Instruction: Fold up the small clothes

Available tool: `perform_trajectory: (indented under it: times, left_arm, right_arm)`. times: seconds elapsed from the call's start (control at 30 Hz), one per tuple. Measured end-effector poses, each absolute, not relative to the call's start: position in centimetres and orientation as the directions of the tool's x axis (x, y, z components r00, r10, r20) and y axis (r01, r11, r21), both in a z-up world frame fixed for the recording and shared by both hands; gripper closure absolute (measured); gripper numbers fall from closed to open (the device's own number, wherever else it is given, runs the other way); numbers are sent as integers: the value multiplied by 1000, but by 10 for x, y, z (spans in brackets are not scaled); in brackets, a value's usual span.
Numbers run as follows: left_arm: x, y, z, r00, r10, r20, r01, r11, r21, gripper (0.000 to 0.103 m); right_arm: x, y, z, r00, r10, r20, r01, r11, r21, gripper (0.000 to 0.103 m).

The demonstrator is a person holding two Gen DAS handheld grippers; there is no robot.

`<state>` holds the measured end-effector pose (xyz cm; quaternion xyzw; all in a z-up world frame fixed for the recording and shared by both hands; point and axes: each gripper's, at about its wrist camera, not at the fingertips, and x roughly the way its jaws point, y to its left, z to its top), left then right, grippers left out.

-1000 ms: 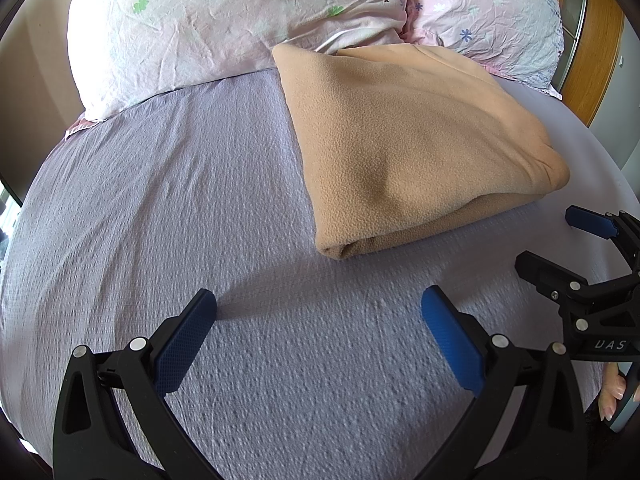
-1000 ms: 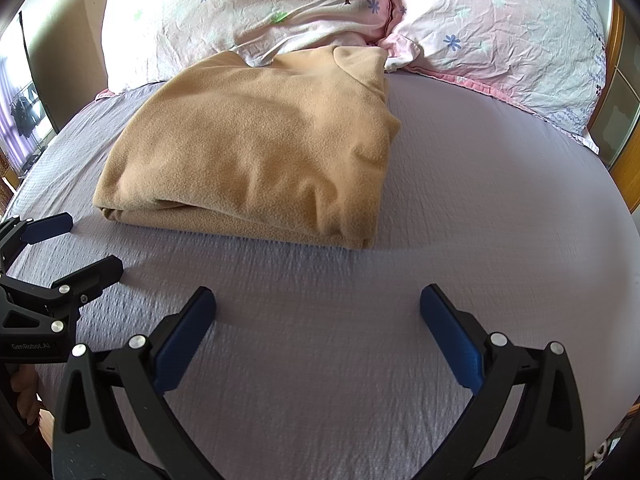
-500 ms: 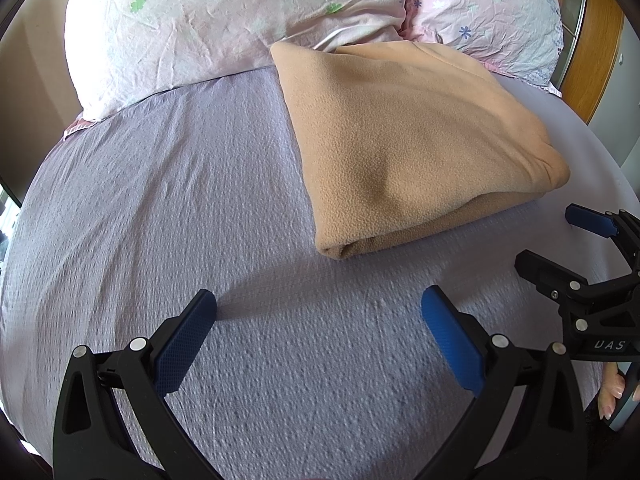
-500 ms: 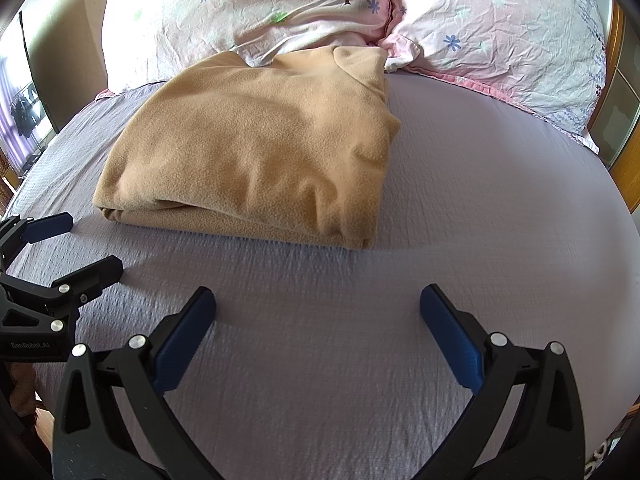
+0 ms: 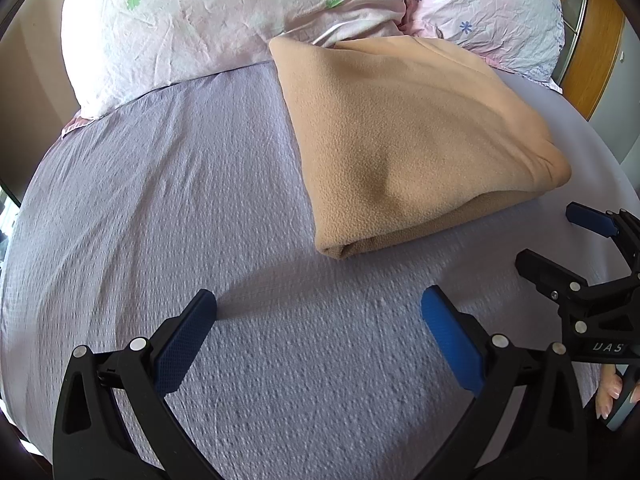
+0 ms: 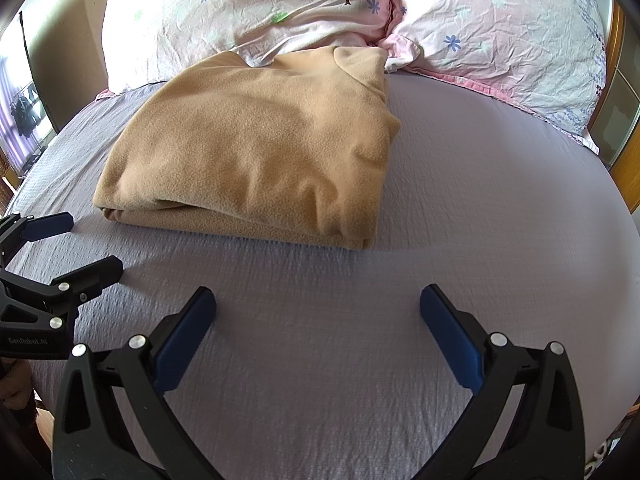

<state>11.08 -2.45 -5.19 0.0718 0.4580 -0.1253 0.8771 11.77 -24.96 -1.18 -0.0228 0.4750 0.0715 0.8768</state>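
Note:
A tan fleece garment (image 5: 408,140) lies folded into a thick rectangle on the lilac bed sheet (image 5: 160,208), its far edge against the pillows. It also shows in the right wrist view (image 6: 260,148). My left gripper (image 5: 318,308) is open and empty, hovering over bare sheet just short of the garment's near left corner. My right gripper (image 6: 318,304) is open and empty, over bare sheet in front of the garment's near right corner. Each gripper shows in the other's view: the right gripper (image 5: 556,240) and the left gripper (image 6: 76,244), both open.
Two pale floral pillows (image 6: 256,12) (image 6: 504,36) lie along the head of the bed. A wooden headboard or door frame (image 5: 592,44) stands at the far right. The bed edge drops off at the left (image 6: 24,168).
The left wrist view has shifted very slightly. Both grippers stay open and the garment has not moved.

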Motion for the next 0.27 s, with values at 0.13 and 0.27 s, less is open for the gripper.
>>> perform_trajectory:
  times: [0.13,0.27]
  left_arm:
    - [109,-25,-52,556,-155,-817,285,959,12,1]
    - [107,-26,-53,563,-156,-812,283,959,12,1]
  right_arm:
    - [118,-249,-12,539,103,-836,-147,989,28,2]
    - [118,-249,-12,539,104,-836,-147,989,28,2]
